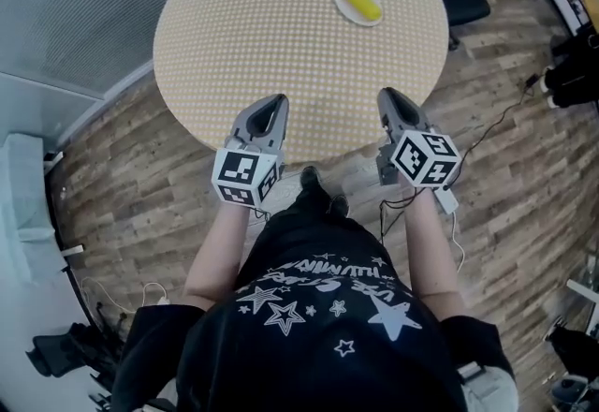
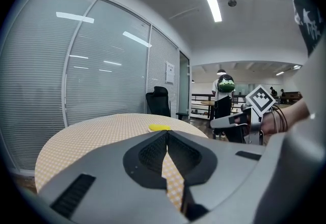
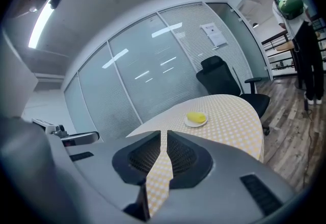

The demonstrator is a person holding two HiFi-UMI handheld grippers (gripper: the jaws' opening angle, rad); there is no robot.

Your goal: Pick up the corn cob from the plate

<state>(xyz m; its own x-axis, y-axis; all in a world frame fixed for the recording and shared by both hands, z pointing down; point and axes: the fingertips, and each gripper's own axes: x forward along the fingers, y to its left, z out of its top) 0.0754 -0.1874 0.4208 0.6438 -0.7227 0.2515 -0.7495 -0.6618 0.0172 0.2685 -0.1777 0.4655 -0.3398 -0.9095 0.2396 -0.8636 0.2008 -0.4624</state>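
Corn cob (image 1: pixel 359 0) lies on the white plate (image 1: pixel 342 11) at upper right of the round table (image 1: pixel 271 26), well apart from left gripper (image 1: pixel 277 101) and right gripper (image 1: pixel 387 95), both clenched empty at the table's lower edge

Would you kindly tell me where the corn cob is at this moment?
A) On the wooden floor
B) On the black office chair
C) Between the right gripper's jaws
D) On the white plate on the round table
D: the corn cob lies on the plate at the far side of the table, well apart from the left gripper and the right gripper.
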